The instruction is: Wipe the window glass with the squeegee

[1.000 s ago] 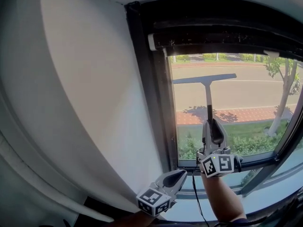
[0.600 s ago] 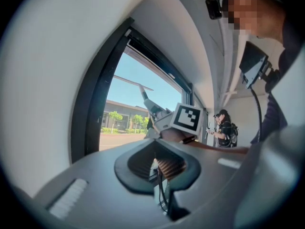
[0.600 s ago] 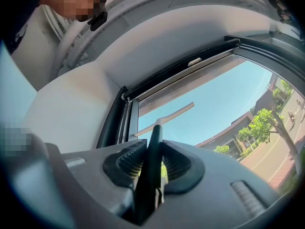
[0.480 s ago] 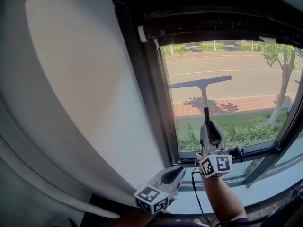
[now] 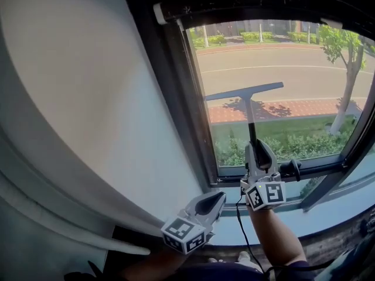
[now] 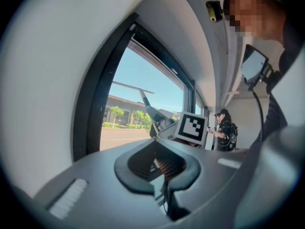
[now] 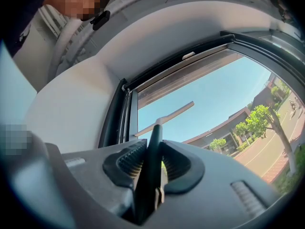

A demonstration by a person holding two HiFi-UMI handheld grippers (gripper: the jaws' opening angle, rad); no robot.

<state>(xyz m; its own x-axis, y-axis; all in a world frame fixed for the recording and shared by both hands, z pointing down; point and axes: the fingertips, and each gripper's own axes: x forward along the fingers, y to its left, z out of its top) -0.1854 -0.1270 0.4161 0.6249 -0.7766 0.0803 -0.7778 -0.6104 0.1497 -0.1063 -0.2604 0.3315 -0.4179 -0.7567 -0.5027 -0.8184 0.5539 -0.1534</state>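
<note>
The squeegee's thin blade (image 5: 244, 92) lies across the left half of the window glass (image 5: 304, 63), about mid-height, tilted up to the right. Its dark handle (image 5: 252, 130) runs straight down into my right gripper (image 5: 259, 151), which is shut on it just above the bottom frame. In the right gripper view the handle (image 7: 151, 151) is clamped between the ribbed pads, with the blade (image 7: 164, 120) against the sky. My left gripper (image 5: 215, 199) hangs lower left by the wall, shut and holding nothing; its own view shows its jaws (image 6: 159, 168) closed.
The dark window frame (image 5: 187, 110) borders the glass on the left, beside a white wall (image 5: 88, 98). A black latch handle (image 5: 291, 168) sticks out of the bottom frame right of my right gripper. Below runs a pale sill (image 5: 328, 206). Another person (image 6: 224, 130) stands indoors behind.
The squeegee blade has slid down the glass, away from the top frame. My right gripper has dropped toward the bottom frame. The left gripper has stayed low by the wall.
</note>
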